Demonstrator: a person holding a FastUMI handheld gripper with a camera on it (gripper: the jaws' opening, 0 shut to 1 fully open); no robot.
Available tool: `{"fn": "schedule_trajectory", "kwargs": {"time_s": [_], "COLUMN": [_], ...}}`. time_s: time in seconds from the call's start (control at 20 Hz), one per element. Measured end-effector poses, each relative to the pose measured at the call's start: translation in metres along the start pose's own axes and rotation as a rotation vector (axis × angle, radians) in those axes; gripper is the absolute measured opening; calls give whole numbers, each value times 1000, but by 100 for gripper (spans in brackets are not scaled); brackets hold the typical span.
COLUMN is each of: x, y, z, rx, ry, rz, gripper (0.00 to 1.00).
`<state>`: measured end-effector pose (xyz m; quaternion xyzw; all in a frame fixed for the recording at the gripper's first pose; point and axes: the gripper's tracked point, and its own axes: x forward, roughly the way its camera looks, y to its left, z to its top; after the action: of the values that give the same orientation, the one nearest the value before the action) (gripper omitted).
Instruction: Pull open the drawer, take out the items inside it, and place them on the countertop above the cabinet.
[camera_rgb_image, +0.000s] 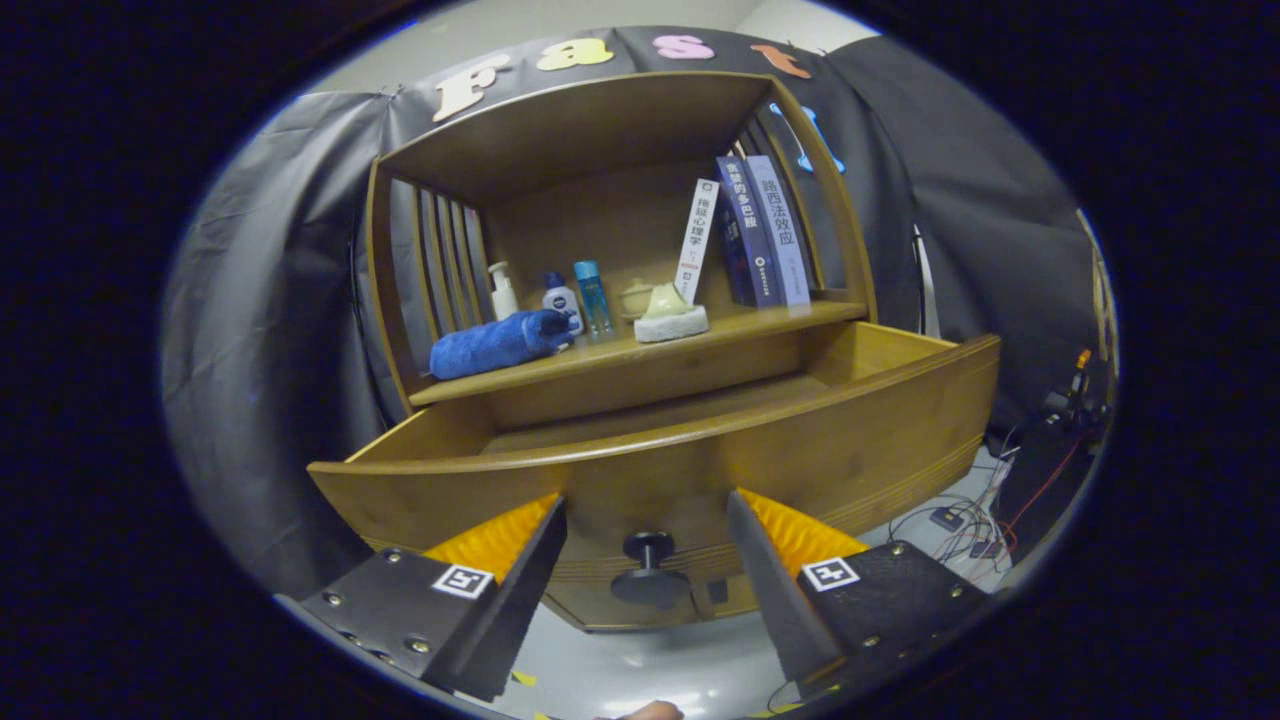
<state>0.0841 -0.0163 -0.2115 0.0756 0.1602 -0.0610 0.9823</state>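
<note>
The wooden cabinet's drawer stands pulled out toward me, its curved front just ahead of my fingers. Its dark round knob sits between the two fingertips, untouched. My gripper is open, with nothing held. I cannot see the drawer's inside past its front panel. On the countertop above the drawer lie a rolled blue towel and a pale object on a white sponge-like block, with small bottles behind them.
Three books lean at the right of the shelf under the cabinet's wooden hood. Cables lie on the floor to the right of the cabinet. A black cloth wall stands behind everything.
</note>
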Motion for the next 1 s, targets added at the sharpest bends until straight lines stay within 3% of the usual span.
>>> {"fn": "schedule_trajectory", "kwargs": {"time_s": [1.0], "x": [86], "y": [4], "z": [18], "rx": [-15], "ry": [30], "rz": [-5], "gripper": [97]}}
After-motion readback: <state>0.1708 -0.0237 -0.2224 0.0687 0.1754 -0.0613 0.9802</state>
